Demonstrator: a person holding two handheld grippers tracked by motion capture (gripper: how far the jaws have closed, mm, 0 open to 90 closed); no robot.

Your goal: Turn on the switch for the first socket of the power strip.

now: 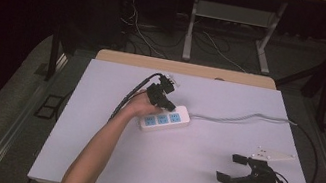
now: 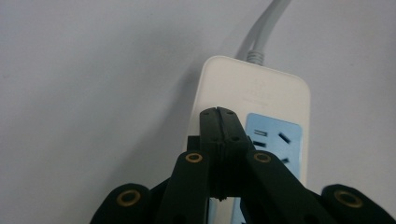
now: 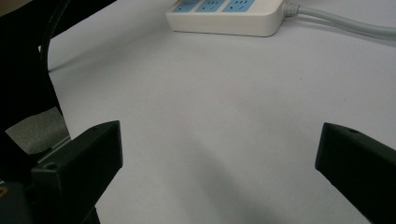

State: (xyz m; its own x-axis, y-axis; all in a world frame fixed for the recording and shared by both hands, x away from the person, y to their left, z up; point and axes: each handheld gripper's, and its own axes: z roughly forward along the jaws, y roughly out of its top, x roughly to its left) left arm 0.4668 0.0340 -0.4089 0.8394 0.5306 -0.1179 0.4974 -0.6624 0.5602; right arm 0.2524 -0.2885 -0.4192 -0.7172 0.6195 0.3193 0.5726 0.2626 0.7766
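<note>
With the left tongs clenched on nothing and poised over the cord end of the strip, which lies near the tabletop's centre, press straight down, I judge, while the released right tongs wait at 4 o'clock.

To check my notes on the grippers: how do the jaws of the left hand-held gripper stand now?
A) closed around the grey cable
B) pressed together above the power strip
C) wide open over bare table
B: in the left gripper view the left hand-held gripper has both jaws touching, above the white power strip.
</note>
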